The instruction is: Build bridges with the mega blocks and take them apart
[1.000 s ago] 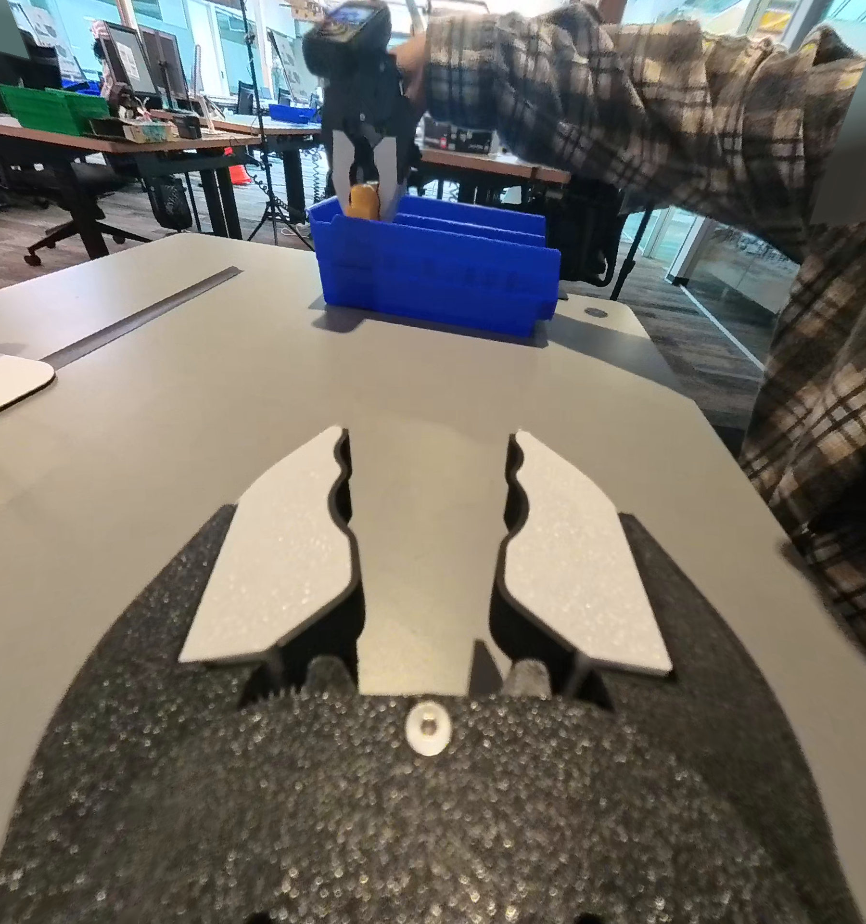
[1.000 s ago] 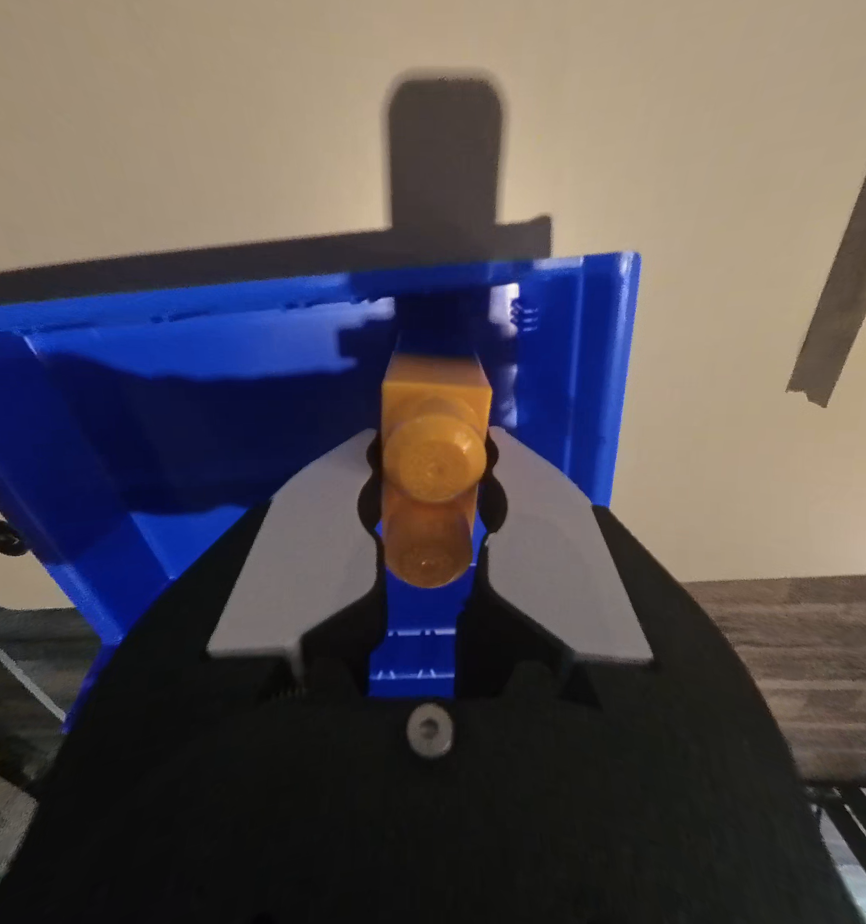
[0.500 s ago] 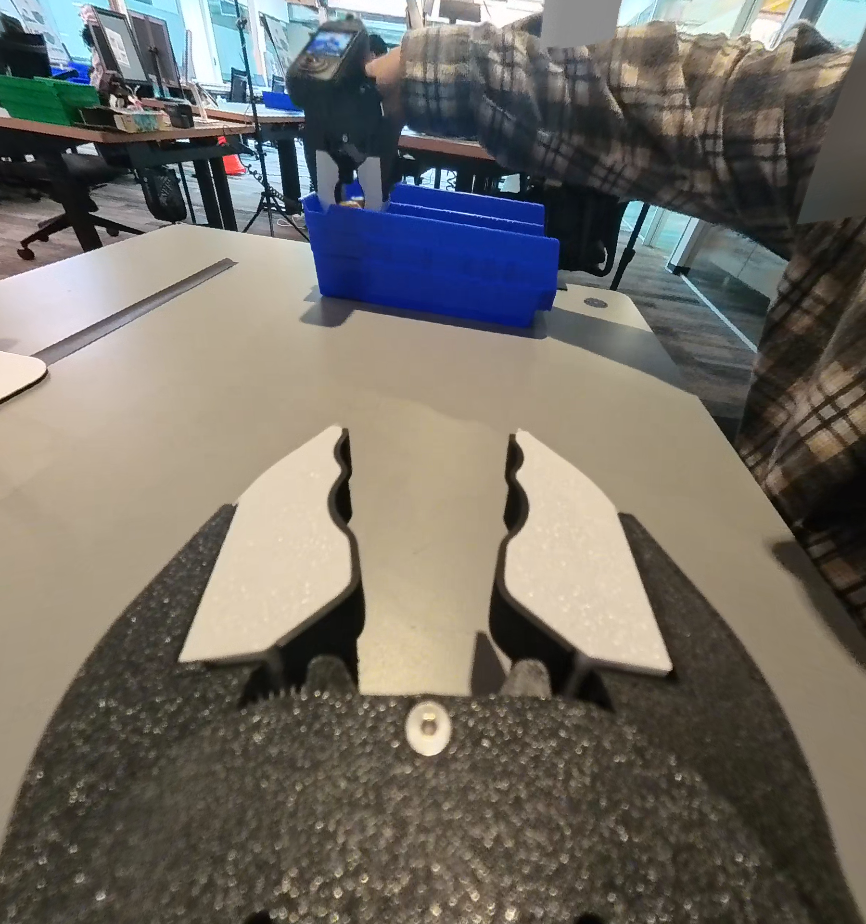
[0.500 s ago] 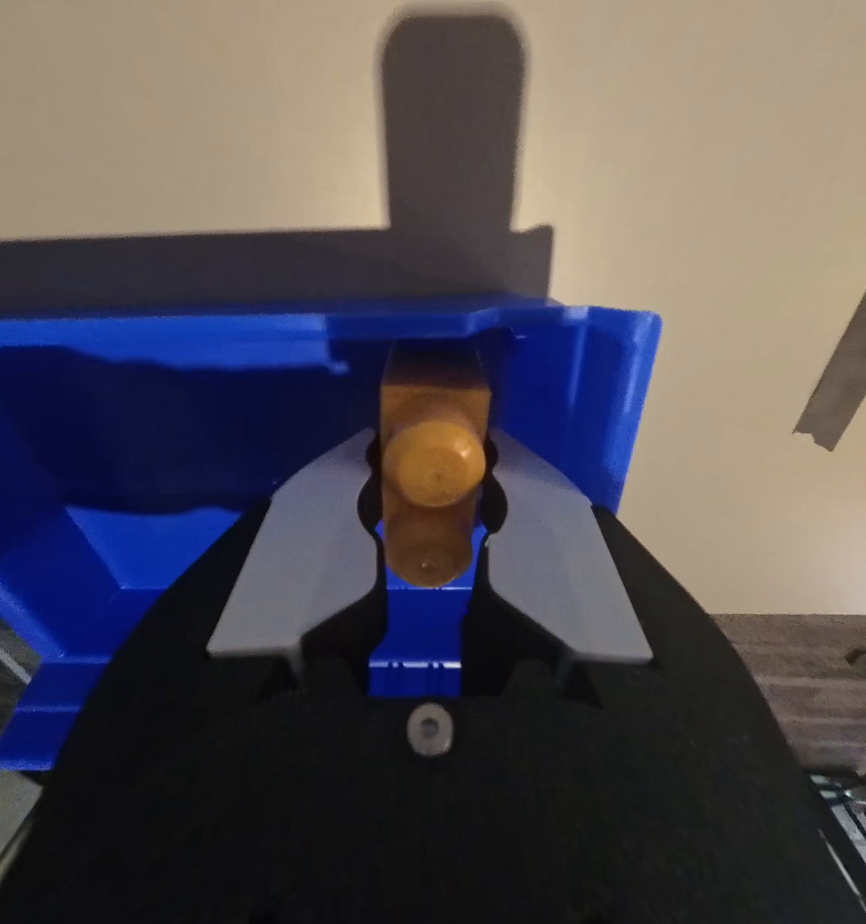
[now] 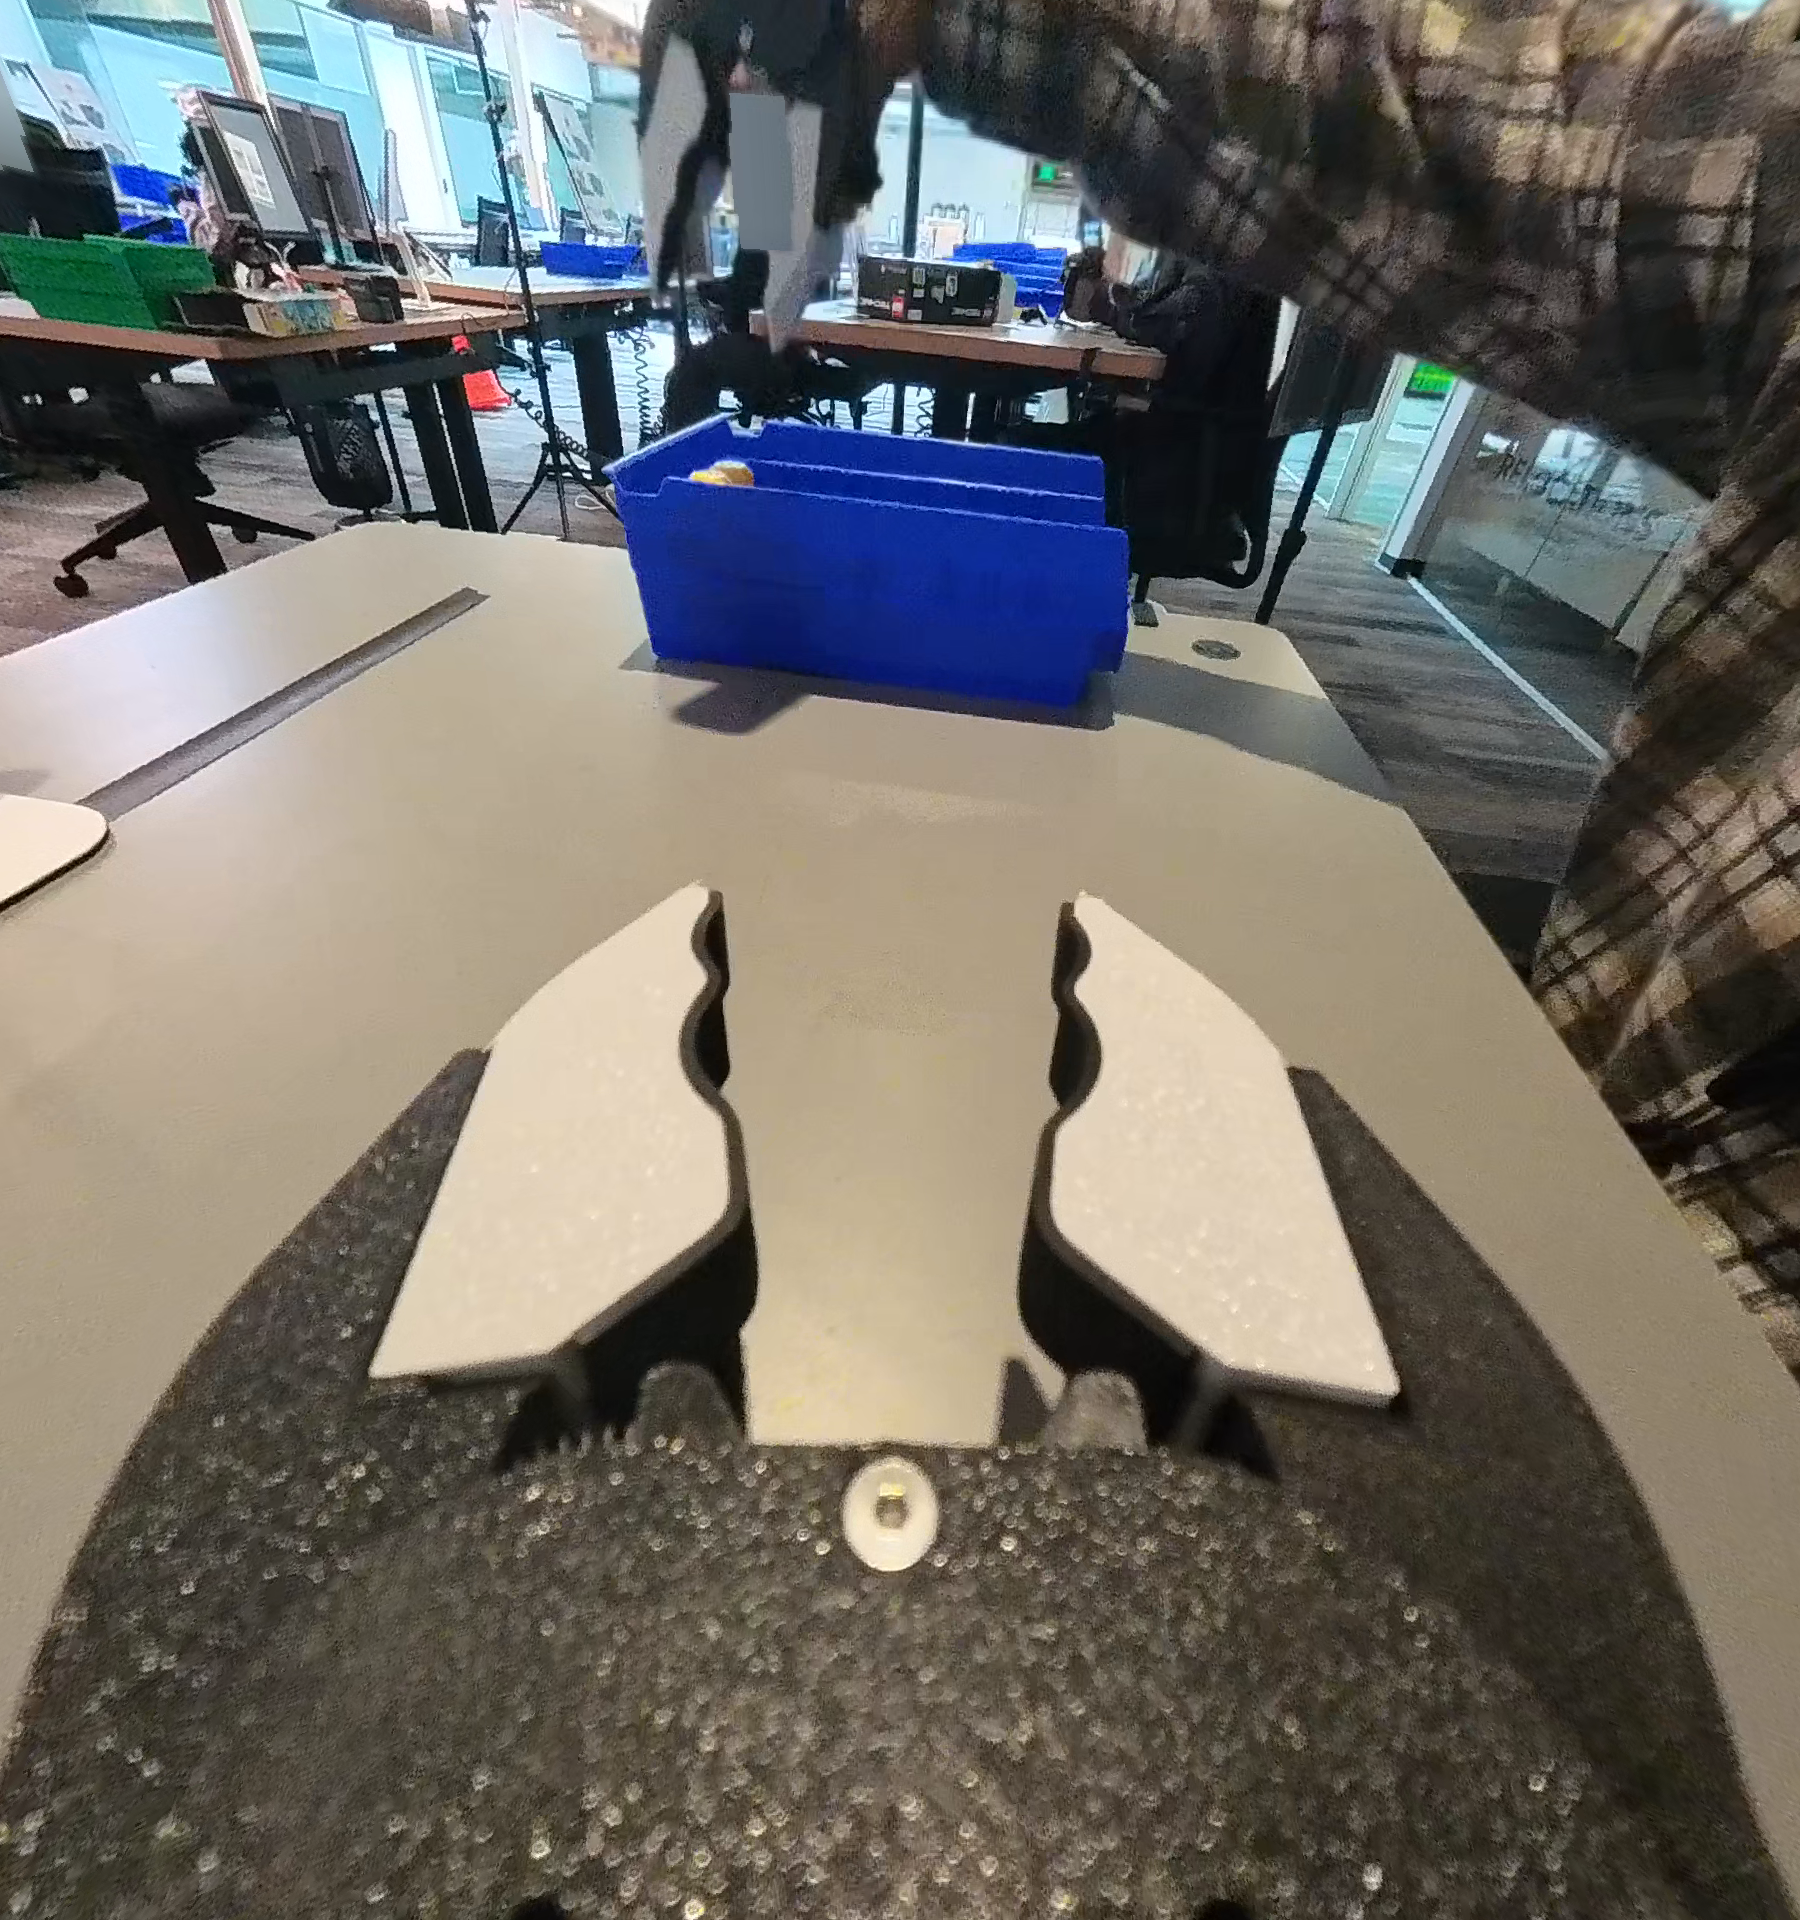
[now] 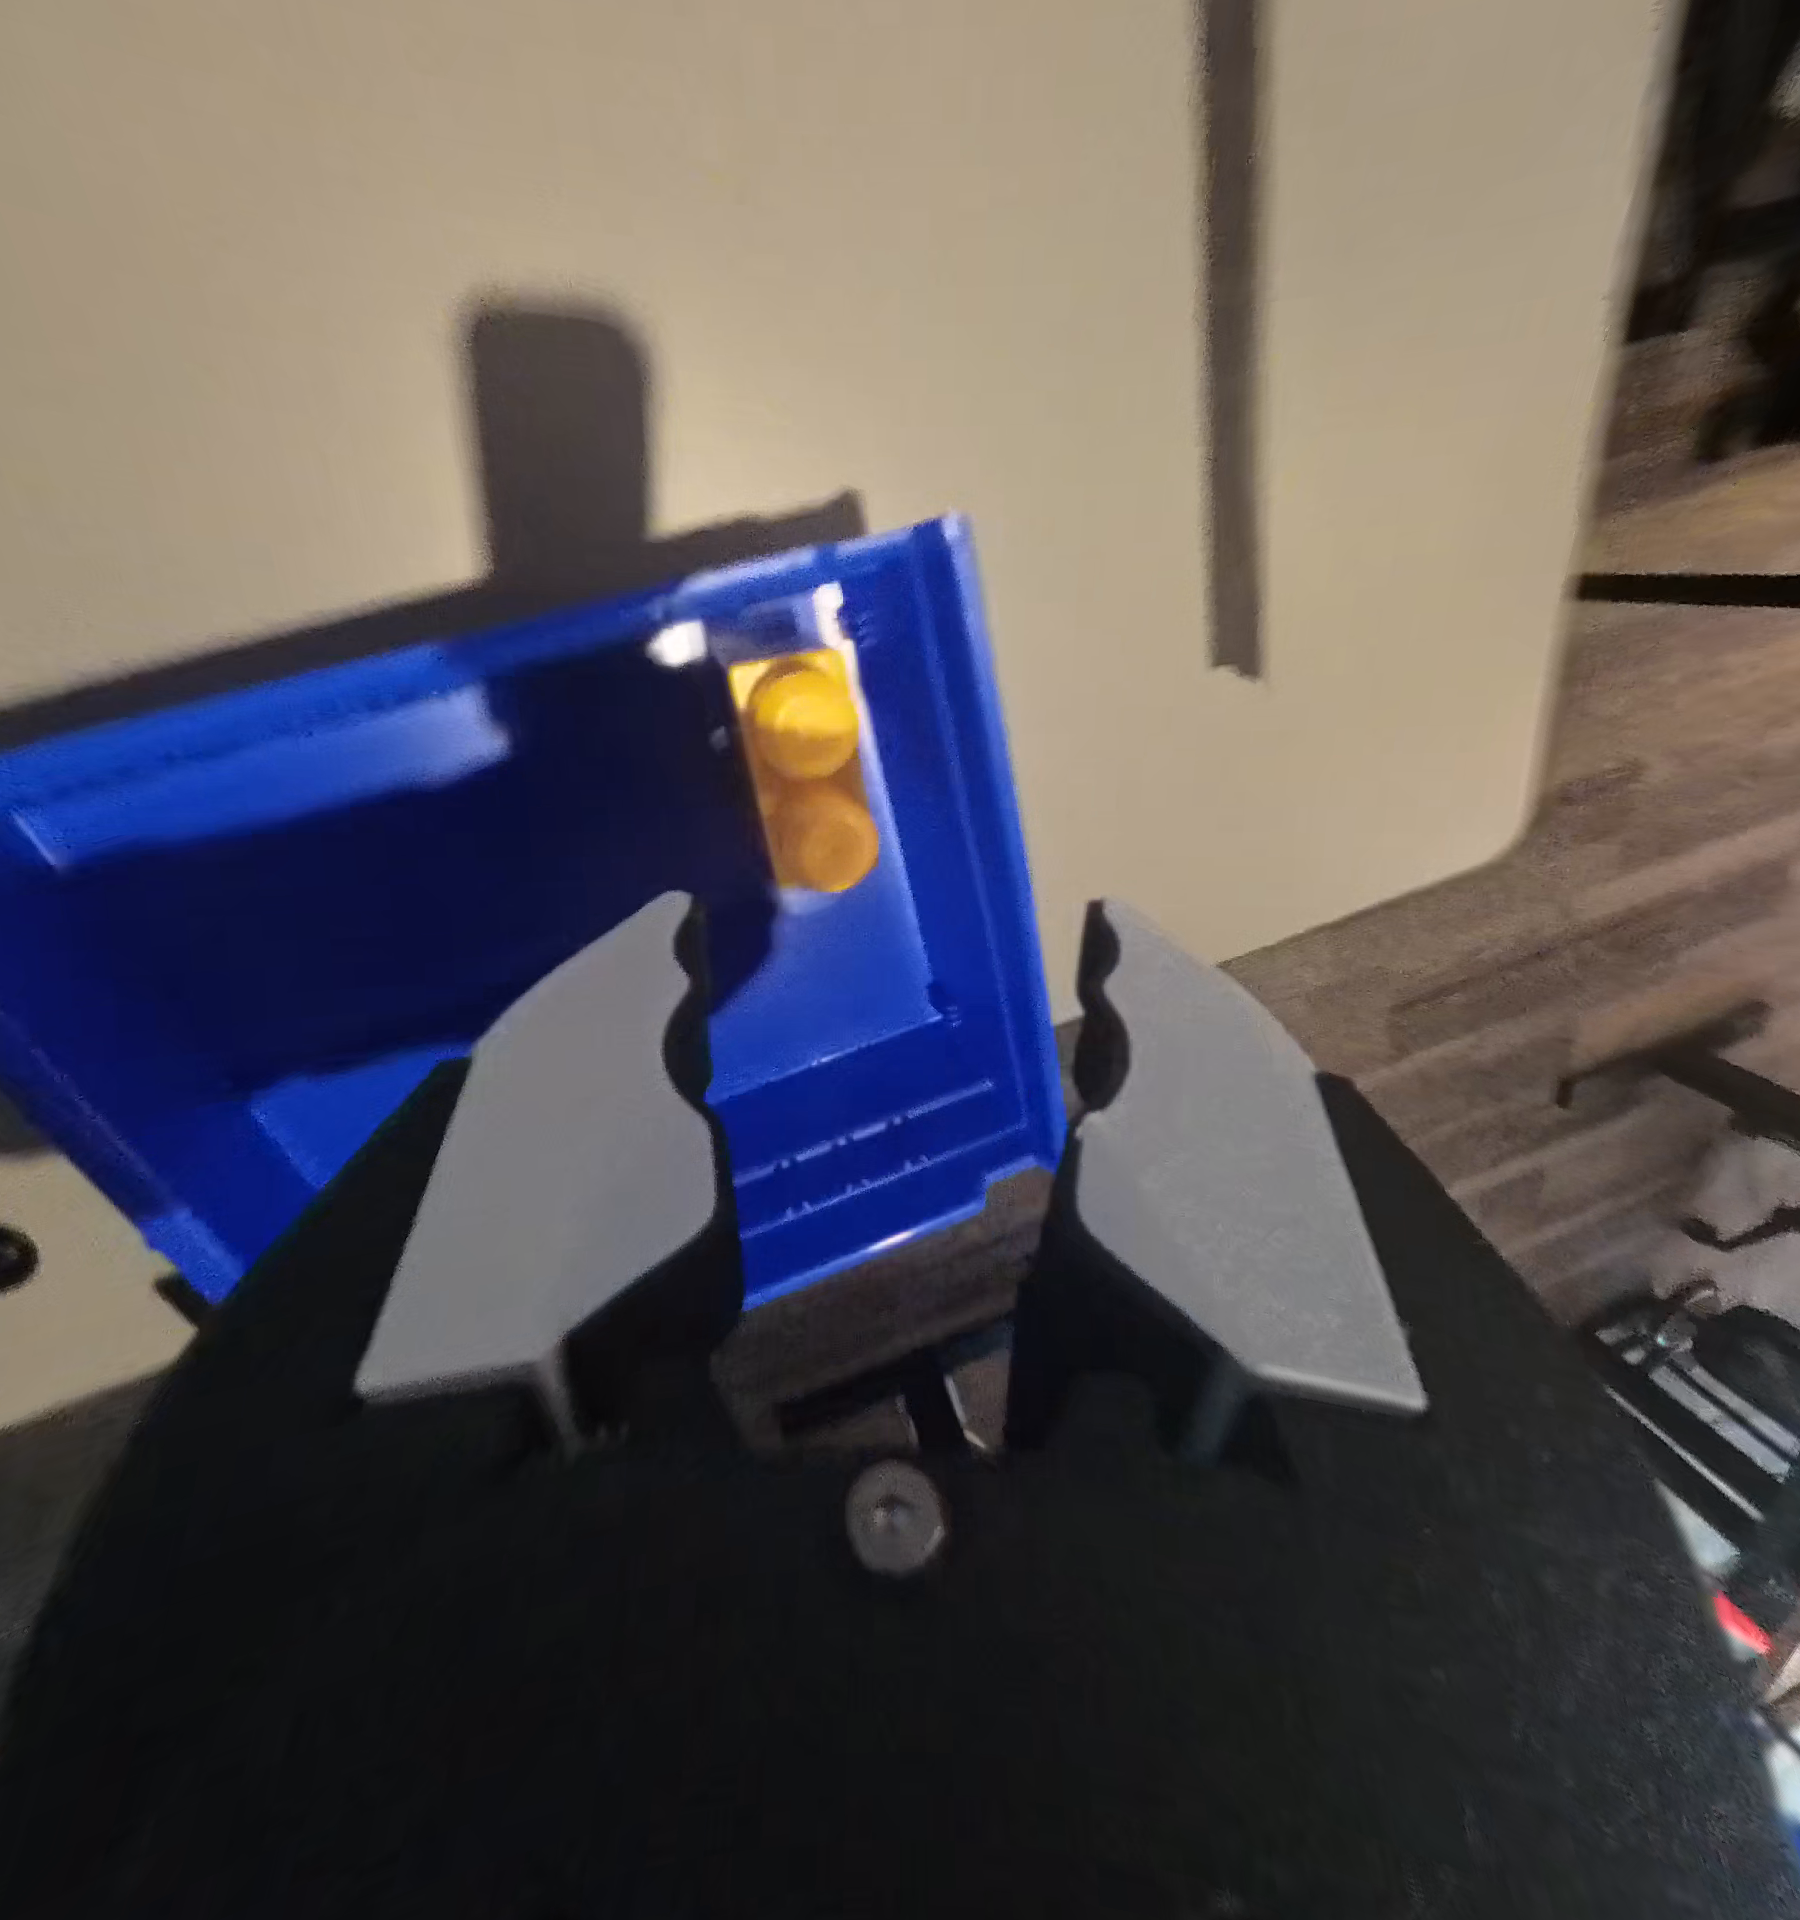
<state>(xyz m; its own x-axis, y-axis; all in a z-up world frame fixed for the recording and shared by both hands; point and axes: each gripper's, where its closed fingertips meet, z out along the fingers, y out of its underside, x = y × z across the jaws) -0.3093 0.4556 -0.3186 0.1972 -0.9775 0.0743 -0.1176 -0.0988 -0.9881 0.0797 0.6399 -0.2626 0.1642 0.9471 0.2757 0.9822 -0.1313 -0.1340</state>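
An orange two-stud mega block (image 6: 811, 774) lies inside the blue bin (image 6: 376, 852), in its end corner. Its top peeks over the bin rim in the left wrist view (image 5: 721, 474). My right gripper (image 6: 891, 914) is open and empty, raised above the bin's end. It also shows blurred high above the bin in the left wrist view (image 5: 740, 249). My left gripper (image 5: 891, 904) is open and empty, low over the grey table (image 5: 563, 810), well in front of the blue bin (image 5: 875, 592).
A dark slot (image 5: 283, 696) runs along the table's left part. A white pad (image 5: 2, 862) lies at the left edge. A person's plaid sleeve (image 5: 1447, 177) reaches over from the right. Desks and chairs stand beyond the table. The left gripper's tips are roughly 45 centimetres from the right gripper's. The orange two-stud mega block (image 6: 811, 774) is about 8 centimetres from my right fingertips.
My right gripper opened and let go of the orange block, which now lies in the bin. The gripper then rose up and away. My left gripper stayed put.
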